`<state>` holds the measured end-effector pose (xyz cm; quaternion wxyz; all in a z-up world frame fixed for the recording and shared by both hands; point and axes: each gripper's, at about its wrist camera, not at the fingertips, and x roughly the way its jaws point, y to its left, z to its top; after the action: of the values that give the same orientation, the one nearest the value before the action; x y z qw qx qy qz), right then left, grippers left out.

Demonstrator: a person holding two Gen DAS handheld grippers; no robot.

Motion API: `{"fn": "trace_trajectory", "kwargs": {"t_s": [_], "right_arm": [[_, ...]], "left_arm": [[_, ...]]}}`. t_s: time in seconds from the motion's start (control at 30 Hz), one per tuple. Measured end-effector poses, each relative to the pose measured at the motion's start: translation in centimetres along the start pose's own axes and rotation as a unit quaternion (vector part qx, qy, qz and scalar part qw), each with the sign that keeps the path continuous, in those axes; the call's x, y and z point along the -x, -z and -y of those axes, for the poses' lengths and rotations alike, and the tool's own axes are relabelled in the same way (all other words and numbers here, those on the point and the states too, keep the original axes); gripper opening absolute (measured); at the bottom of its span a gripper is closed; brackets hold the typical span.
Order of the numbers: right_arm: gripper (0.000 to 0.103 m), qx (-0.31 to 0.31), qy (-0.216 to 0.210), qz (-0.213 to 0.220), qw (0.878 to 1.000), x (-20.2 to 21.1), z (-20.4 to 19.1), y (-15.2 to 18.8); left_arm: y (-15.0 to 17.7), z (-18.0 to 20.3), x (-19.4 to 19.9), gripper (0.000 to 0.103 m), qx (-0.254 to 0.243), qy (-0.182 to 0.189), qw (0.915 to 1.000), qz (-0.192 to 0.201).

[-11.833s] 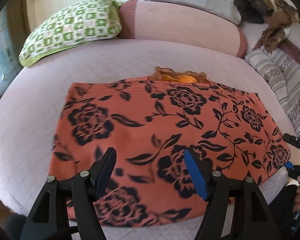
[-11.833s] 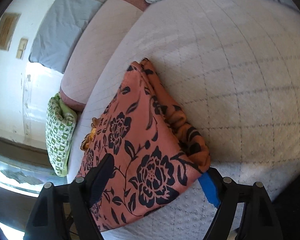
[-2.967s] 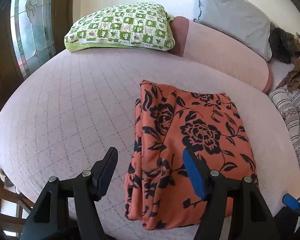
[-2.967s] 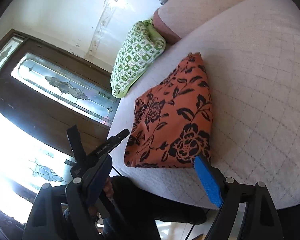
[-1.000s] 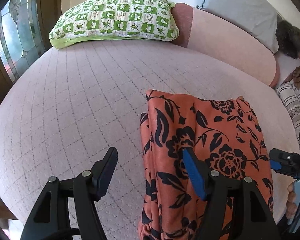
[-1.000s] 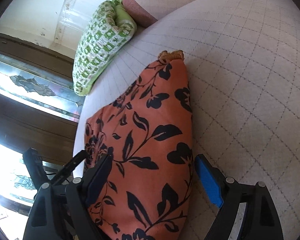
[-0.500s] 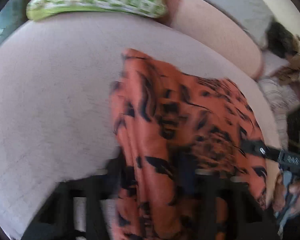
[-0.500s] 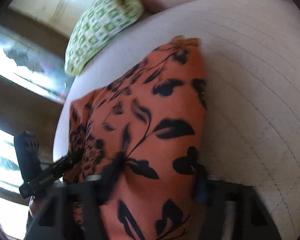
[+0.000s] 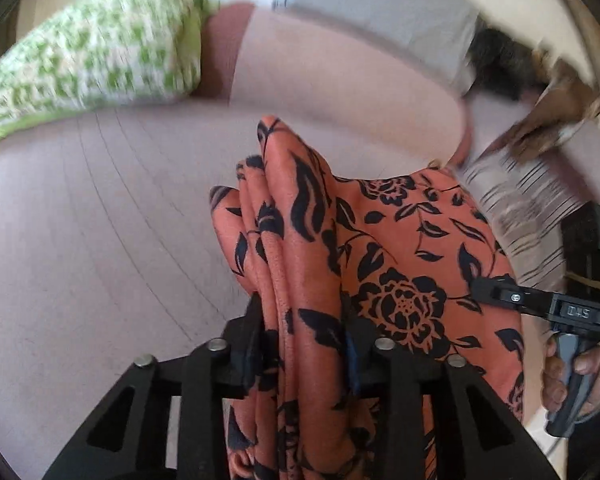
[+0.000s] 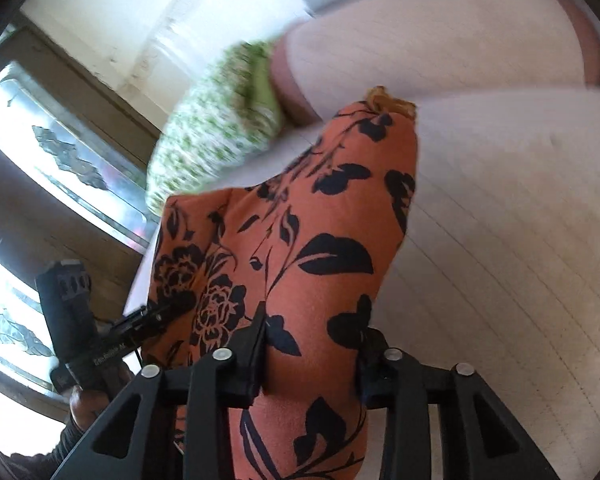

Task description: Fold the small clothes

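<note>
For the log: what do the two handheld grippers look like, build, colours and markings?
Both are matte black plastic with angular open-frame linkages and silver pivot bolts. The left gripper has a blue pad on one finger; the right gripper looks built alike. Each body carries small white lettering, too blurred to read.

White lettering runs along the black left gripper point(image 10: 156, 316) body, beside the orange floral cloth point(image 10: 300, 248); it is too blurred to read surely. The right gripper point(image 9: 500, 292) bears small embossed characters, unreadable.

Black left tool point(image 9: 304, 344), silver screws, blue pad, white-lettered handle
</note>
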<state>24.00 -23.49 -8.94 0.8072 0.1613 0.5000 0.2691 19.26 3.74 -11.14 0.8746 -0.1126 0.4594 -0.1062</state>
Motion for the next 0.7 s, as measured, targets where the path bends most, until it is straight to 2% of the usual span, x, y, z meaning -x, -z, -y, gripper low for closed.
{"fn": "trace_trajectory", "kwargs": {"t_s": [0.03,0.07,0.1,0.13,0.2,0.23,0.27,0.3,0.33,0.37,0.4,0.43,0.47,0.5,0.57,0.6,0.63,0.7], "right_arm": [[0.059,-0.017,0.041,-0.014,0.999,-1.4,1.8,0.7],[0.059,-0.025,0.082,-0.029,0.996,-2.2,2.8,1.4],[0.061,-0.025,0.102,-0.016,0.994,-1.7,3.2,2.2],[0.061,-0.021,0.098,0.007,0.995,-0.7,2.7,2.5],[0.063,0.003,0.117,0.057,0.992,1.9,0.6,2.9],[0.067,0.009,0.104,0.08,0.991,3.0,-0.8,3.3],[0.07,0.01,0.079,0.09,0.993,3.5,-1.9,3.5],[0.077,0.011,0.039,0.094,0.995,3.7,-2.9,3.8],[0.083,0.011,0.016,0.088,0.996,3.2,-3.2,3.9],[0.084,0.009,0.003,0.071,0.997,2.1,-3.4,3.9],[0.085,0.004,0.007,0.042,0.999,0.1,-3.1,4.0],[0.082,-0.017,0.035,-0.001,0.999,-2.3,-1.8,4.4],[0.08,-0.025,0.049,-0.006,0.998,-2.7,-1.5,4.7],[0.079,-0.012,0.063,0.014,0.998,-1.5,-2.5,5.1],[0.08,0.024,0.076,0.057,0.995,1.6,-5.4,6.2],[0.085,0.047,0.108,0.086,0.989,3.8,-7.3,7.1],[0.095,0.056,0.136,0.098,0.984,5.1,-8.2,8.1],[0.102,0.08,0.2,0.105,0.971,6.9,-10.4,10.2]], "left_arm": [[0.7,0.0,-2.0,0.036,-0.005,-0.024,0.9994,-0.025],[1.1,-0.1,-2.7,0.037,-0.008,-0.044,0.9983,-0.037],[1.3,-0.3,-2.1,0.043,-0.004,-0.042,0.9988,-0.024],[1.4,-0.3,-0.7,0.052,0.0,-0.042,0.9991,-0.005],[1.6,0.2,2.0,0.068,-0.012,-0.059,0.9975,0.037],[1.9,0.4,3.7,0.07,-0.018,-0.077,0.9951,0.061],[2.0,0.5,4.6,0.07,-0.019,-0.079,0.9943,0.068],[2.1,0.6,5.2,0.07,-0.022,-0.08,0.9939,0.073],[2.2,0.8,5.5,0.07,-0.029,-0.086,0.9935,0.068],[2.3,0.8,5.3,0.07,-0.032,-0.096,0.993,0.06],[2.3,0.8,5.1,0.07,-0.031,-0.108,0.9924,0.05],[2.7,0.6,5.7,0.07,-0.022,-0.116,0.9921,0.042],[3.0,0.8,6.3,0.07,-0.014,-0.121,0.9917,0.041],[3.6,0.9,7.7,0.07,-0.008,-0.12,0.9915,0.048],[3.9,1.3,10.1,0.077,-0.013,-0.125,0.9892,0.075],[4.6,2.2,11.5,0.085,-0.019,-0.144,0.9854,0.089],[4.9,2.7,12.2,0.086,-0.024,-0.15,0.9839,0.095],[5.8,3.8,13.6,0.086,-0.029,-0.15,0.9835,0.098]]}}
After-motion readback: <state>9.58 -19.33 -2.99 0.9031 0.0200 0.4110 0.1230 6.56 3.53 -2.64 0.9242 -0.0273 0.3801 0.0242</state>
